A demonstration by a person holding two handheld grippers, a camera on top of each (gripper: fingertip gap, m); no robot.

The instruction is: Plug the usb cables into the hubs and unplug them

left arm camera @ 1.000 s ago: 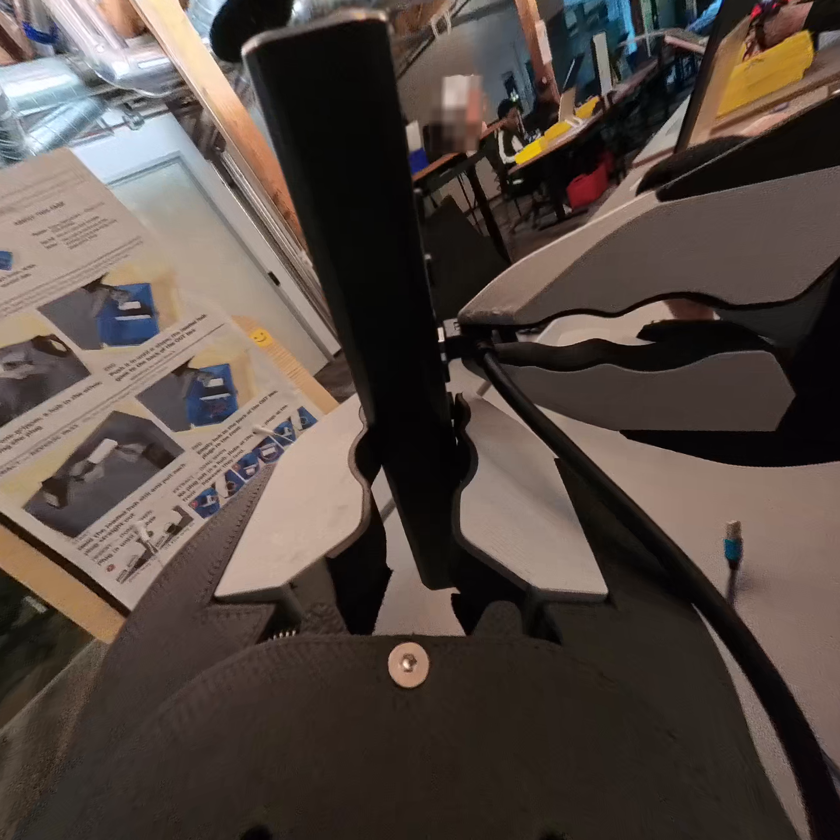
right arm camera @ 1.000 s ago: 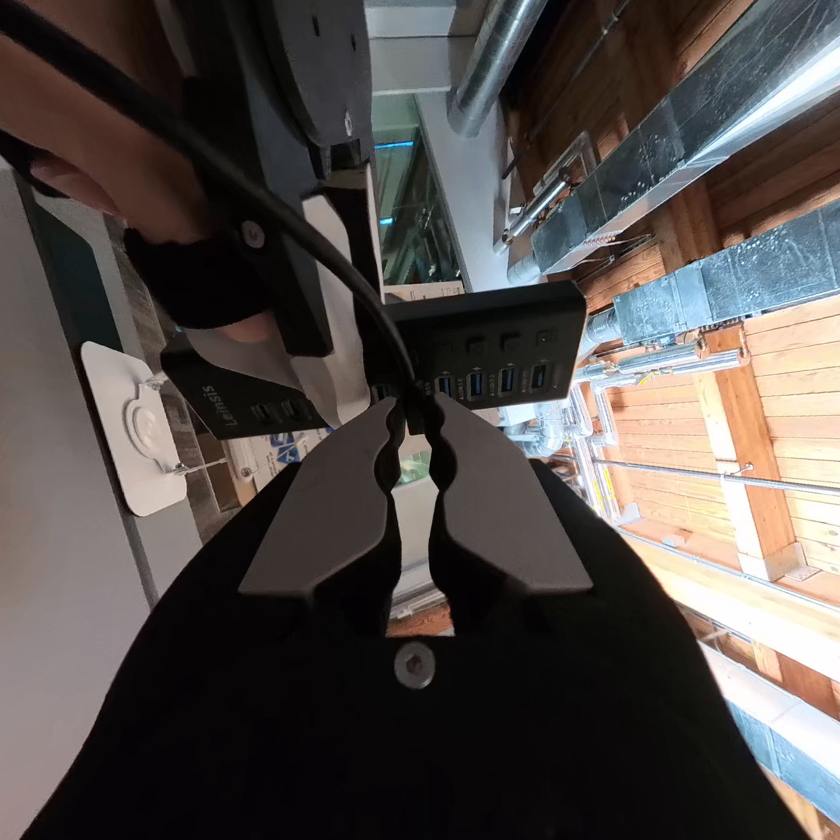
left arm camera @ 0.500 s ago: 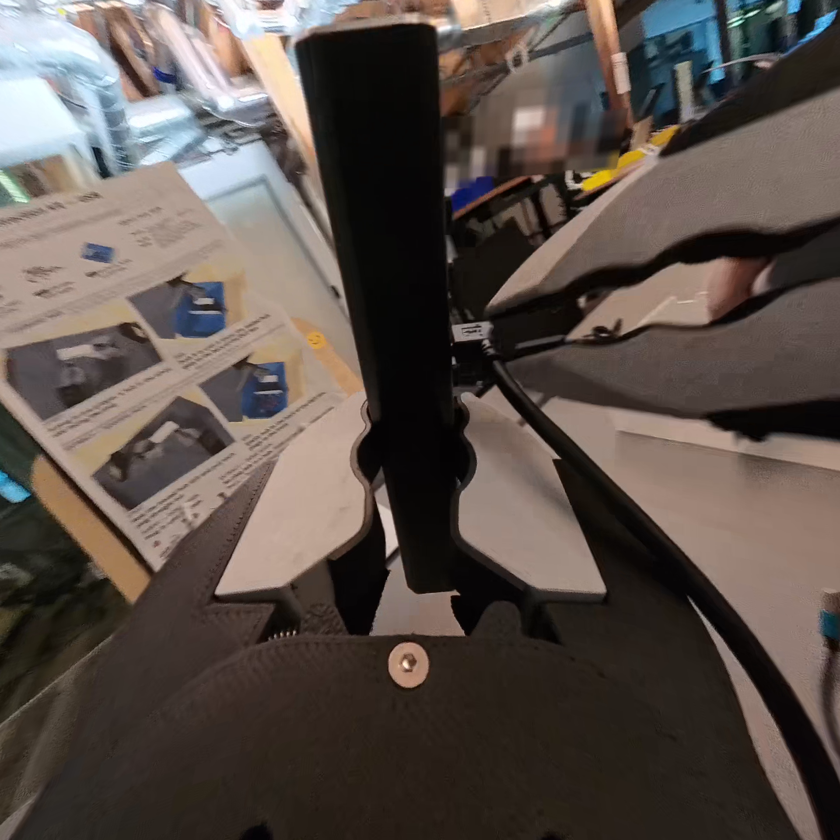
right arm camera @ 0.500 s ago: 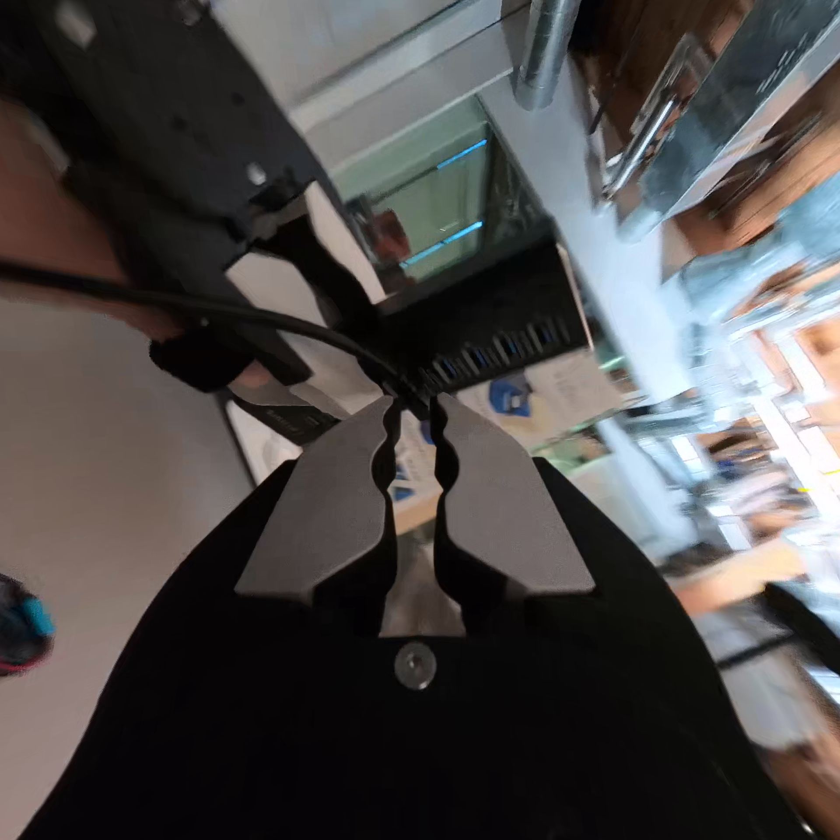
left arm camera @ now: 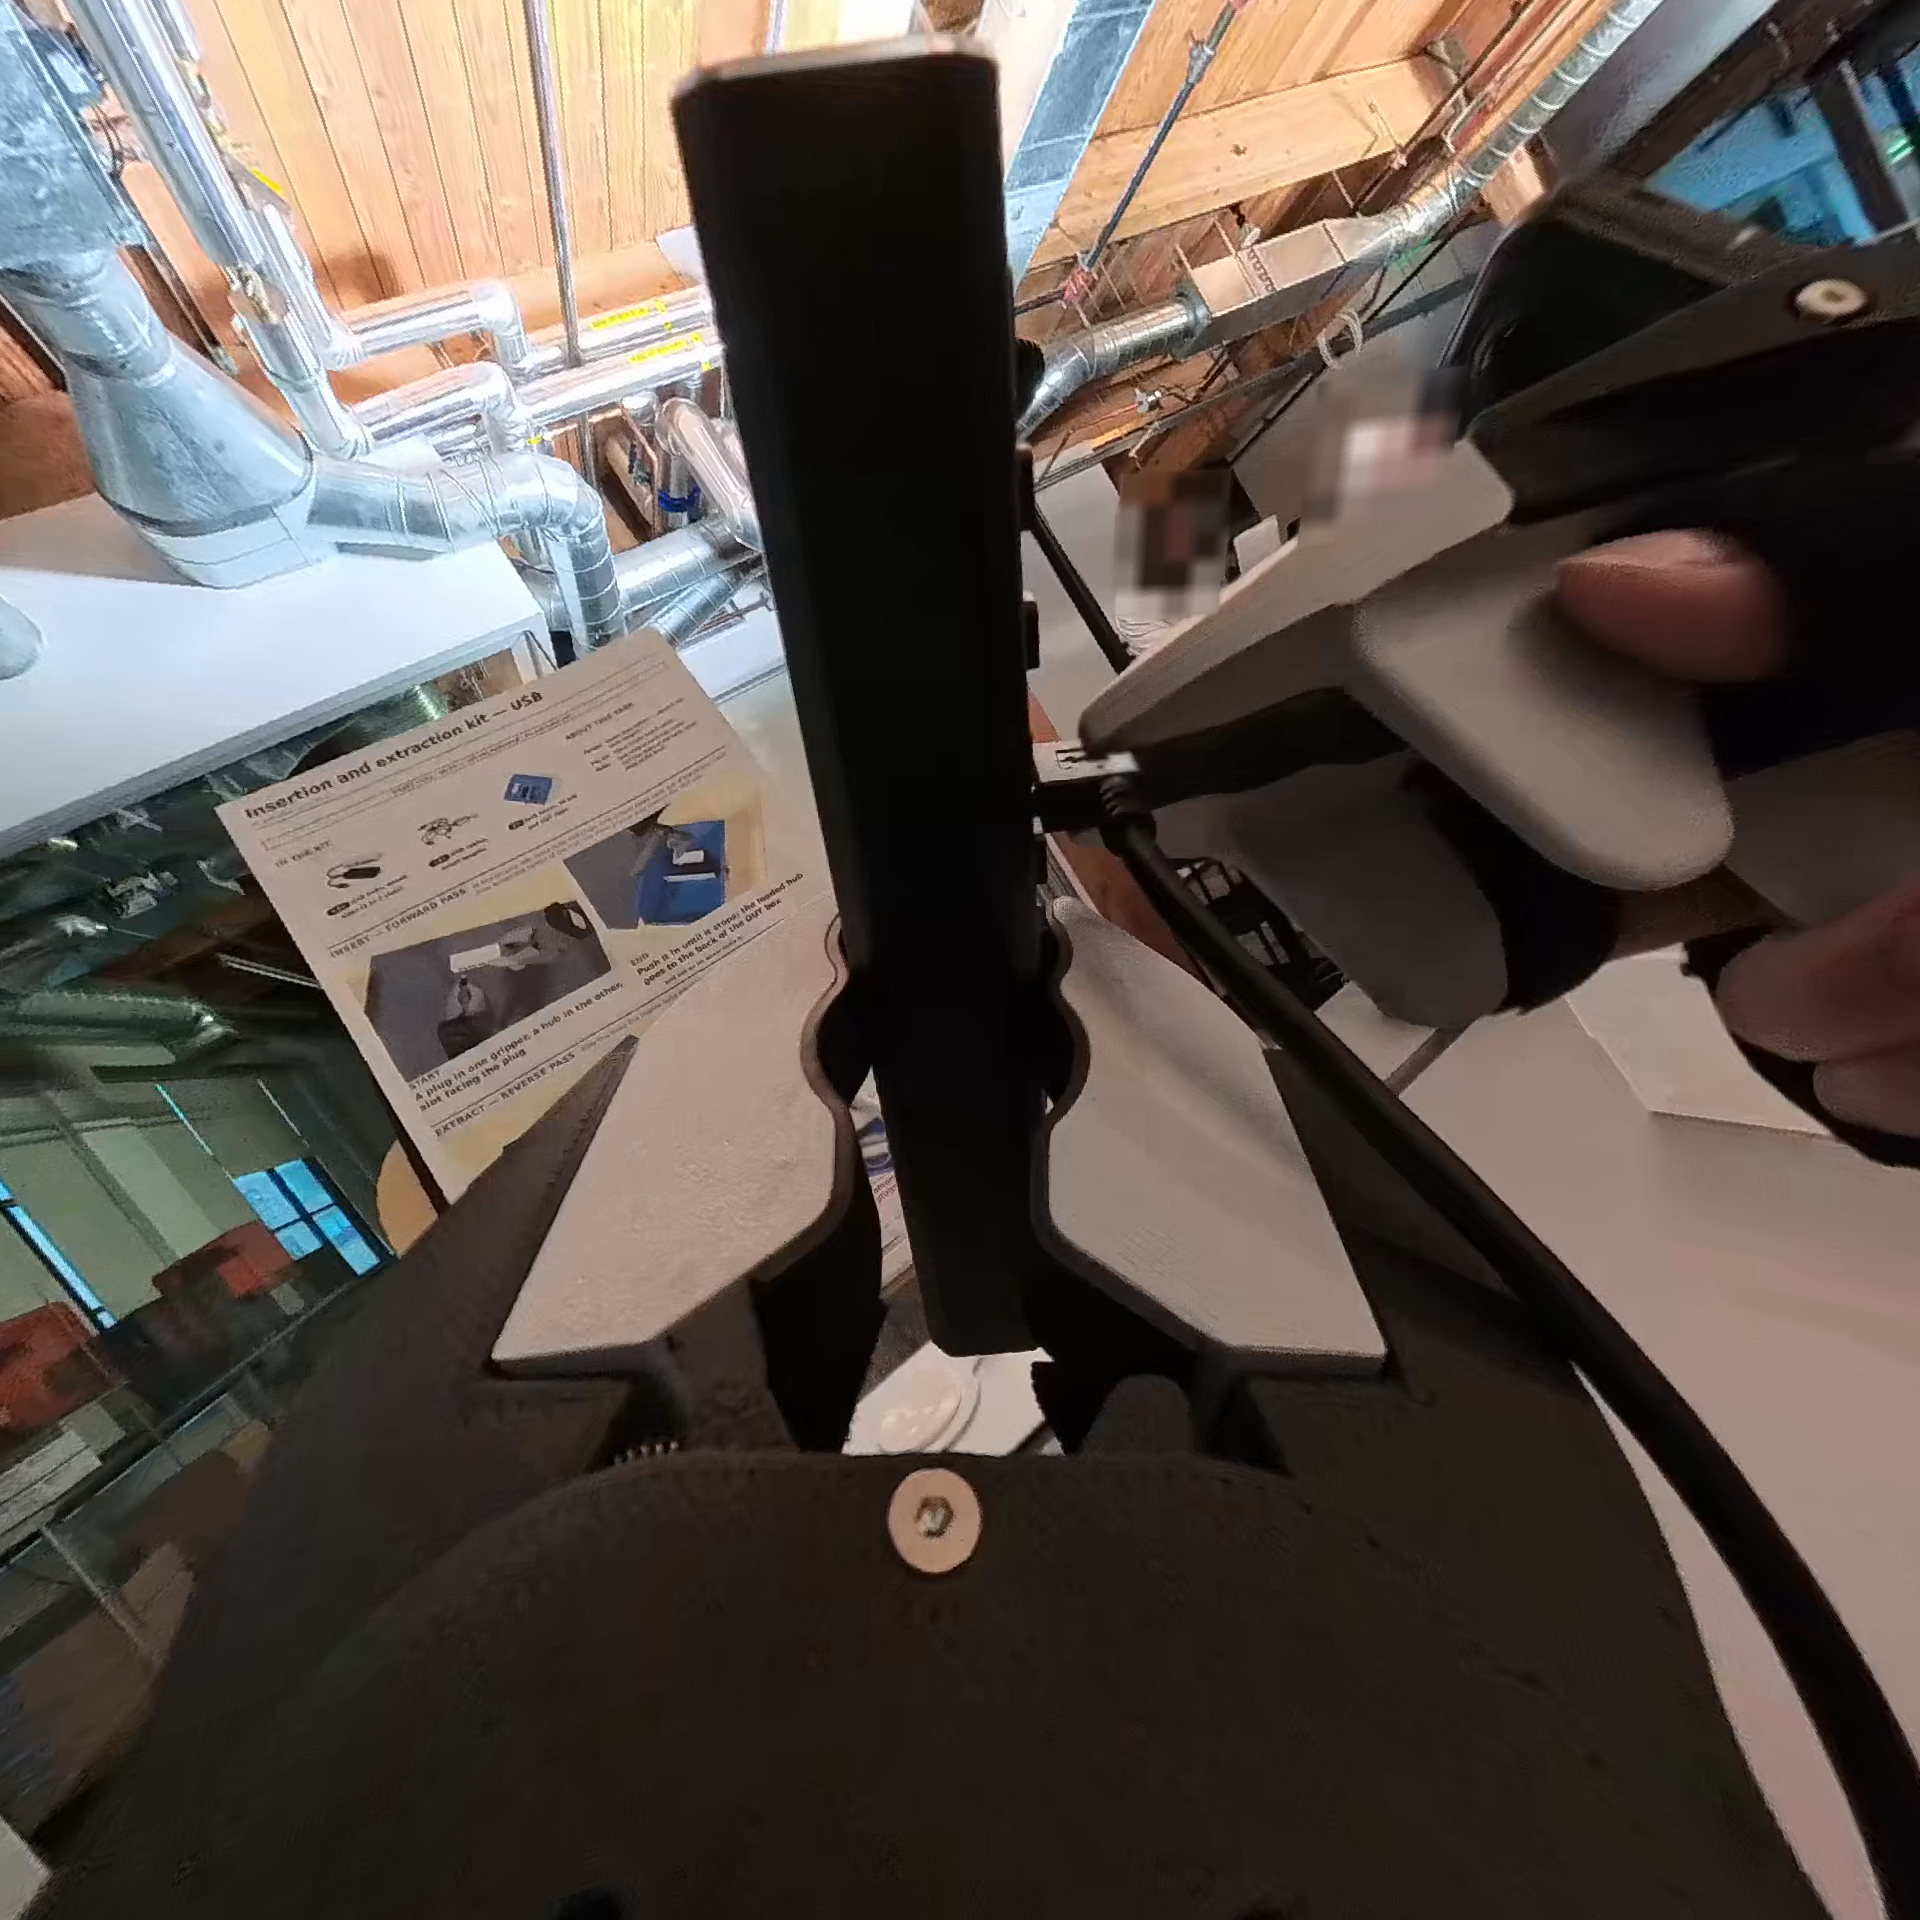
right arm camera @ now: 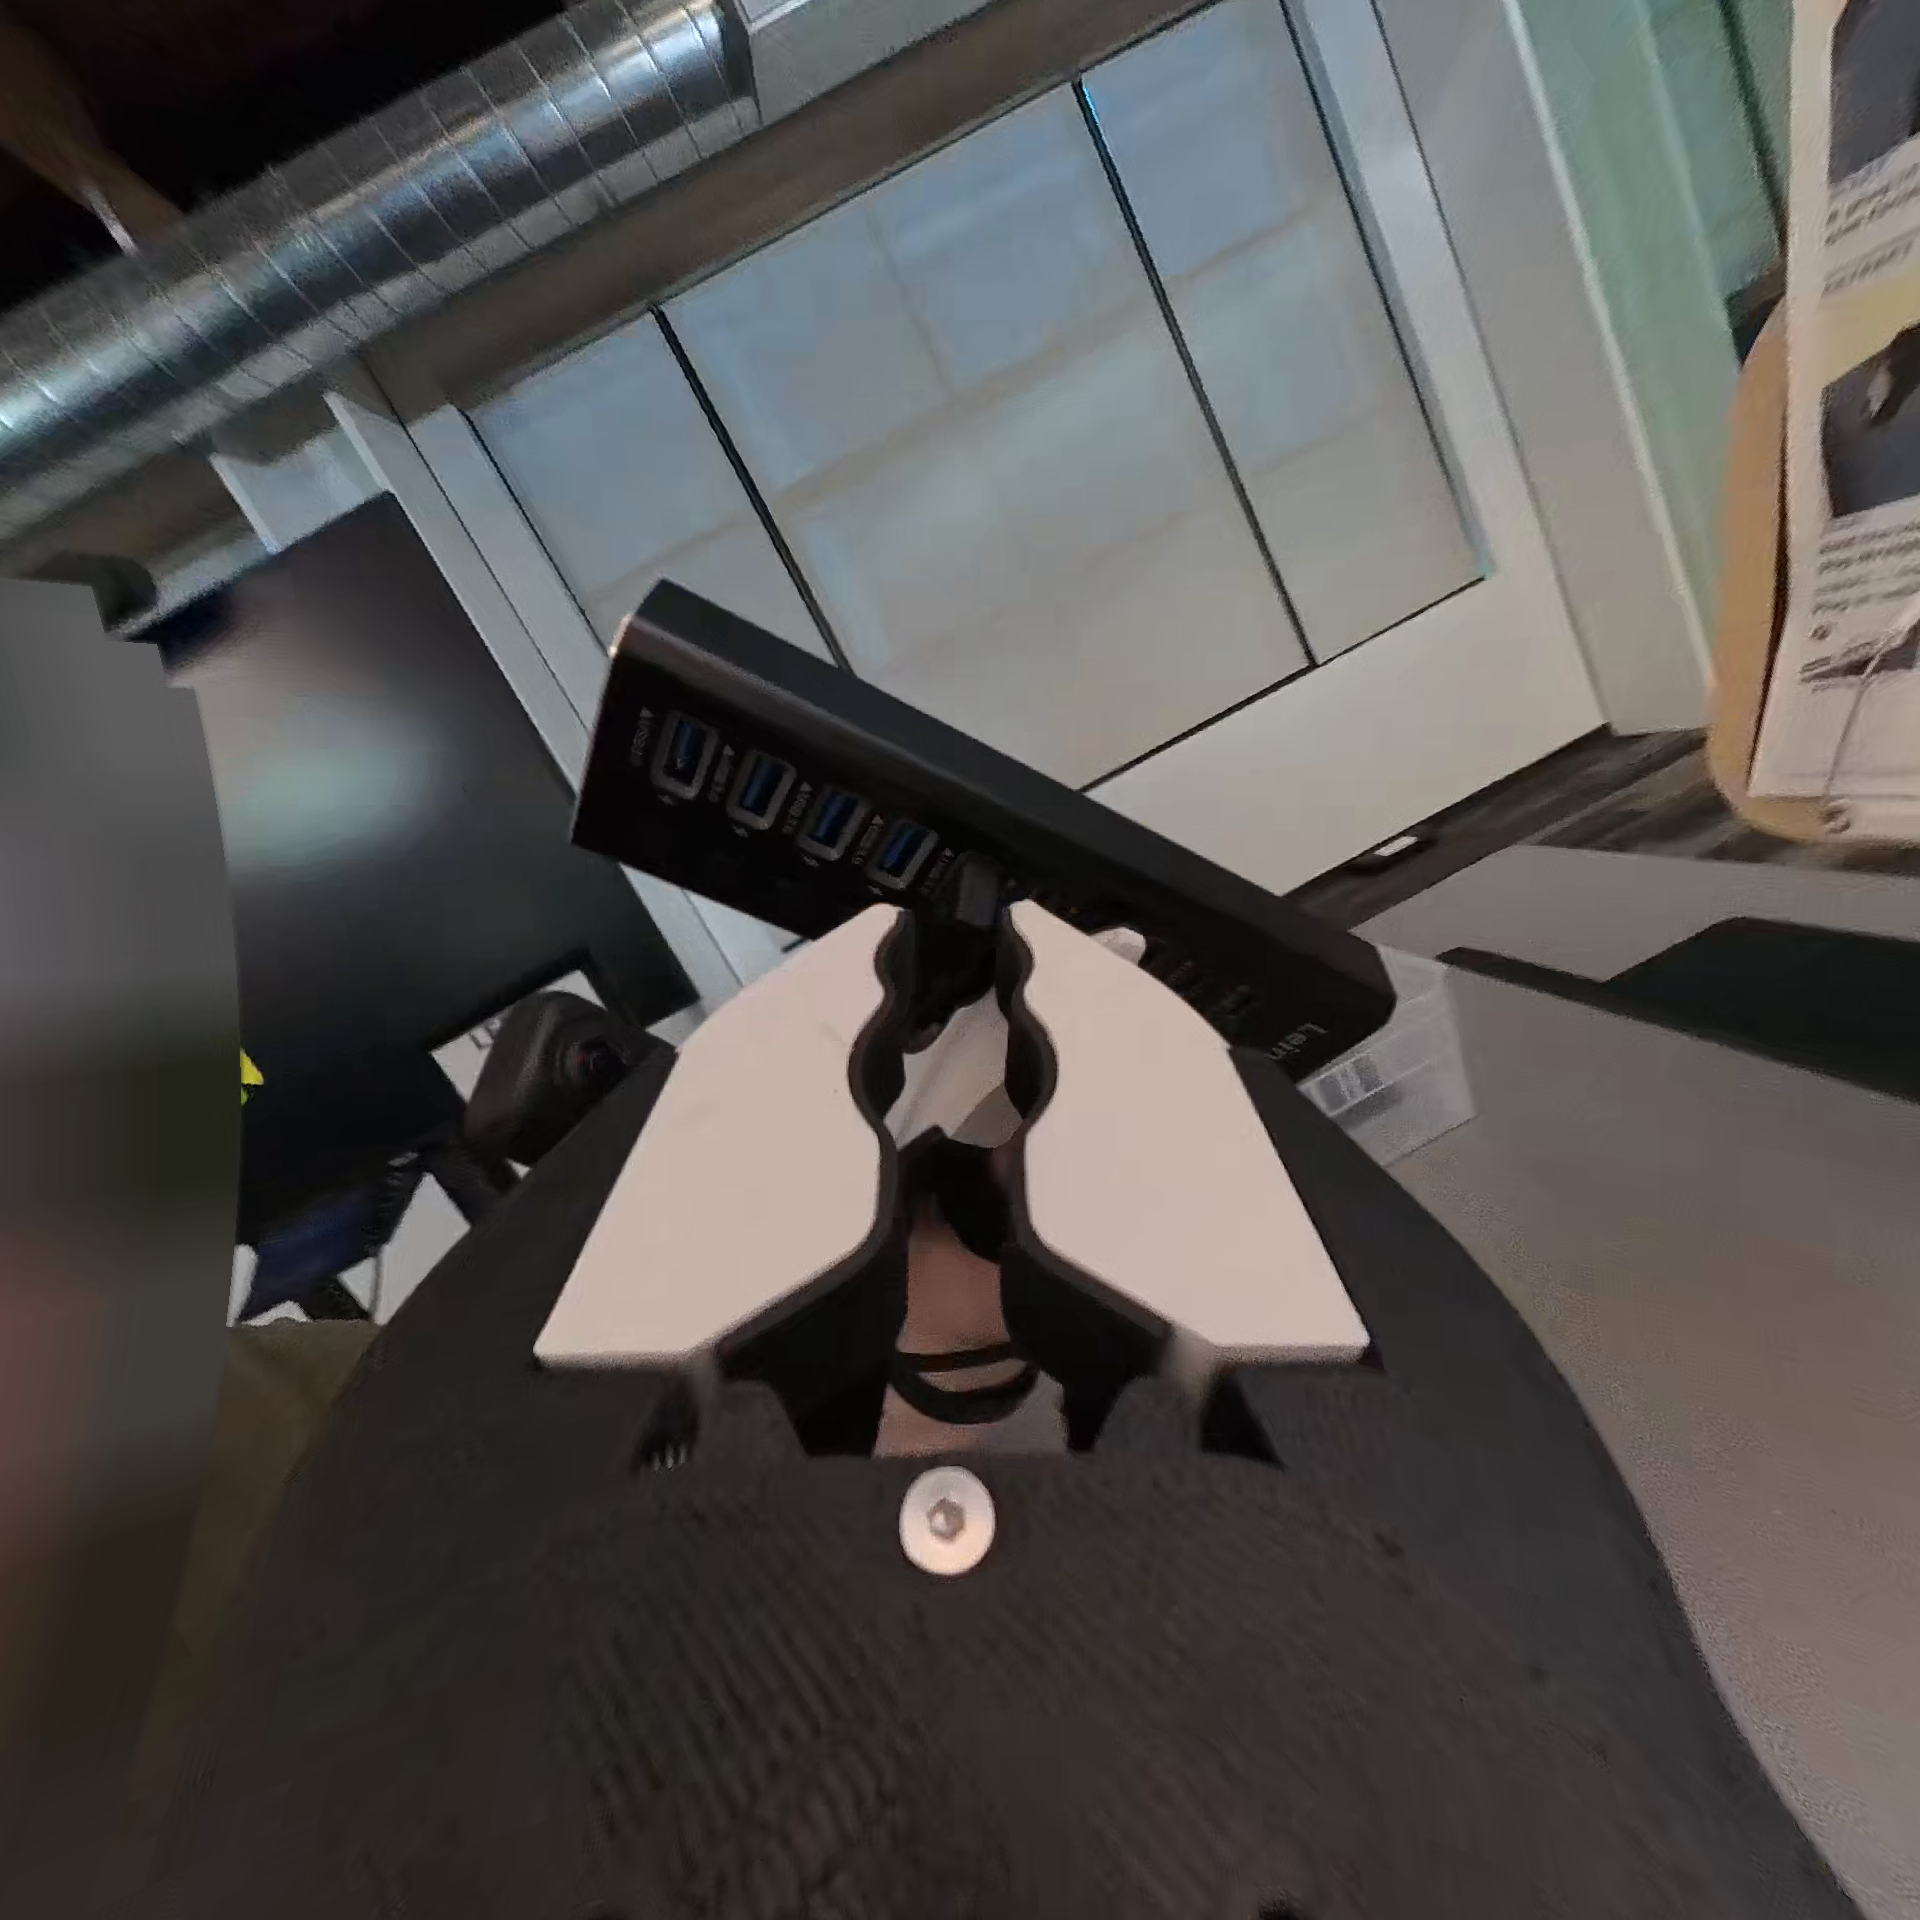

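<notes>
Both jaws clenched: left gripper (left arm camera: 940, 997) grasps the hub (left arm camera: 873, 623), right gripper (right arm camera: 951, 945) the plug (right arm camera: 971, 883). Any tilt risks jamming the plug at its port, or tugging the cable (left arm camera: 1351, 1091).

Industrial-style workshop or lab space. Exposed silver ducts (left arm camera: 187, 436) and pipes (left arm camera: 582, 353) under wooden plank ceiling (left arm camera: 436, 135). Glass-panelled partition (right arm camera: 935, 436) with white frame. Grey worktable (right arm camera: 1662, 1247). Printed instruction sheet (left arm camera: 520, 862) with photos propped on cardboard backing beside bench.

Each gripper (left arm camera: 940, 997) was built from a black textured body, two pale grey wavy-edged fingers (left arm camera: 686, 1174) and one silver hex screw (left arm camera: 934, 1523).
</notes>
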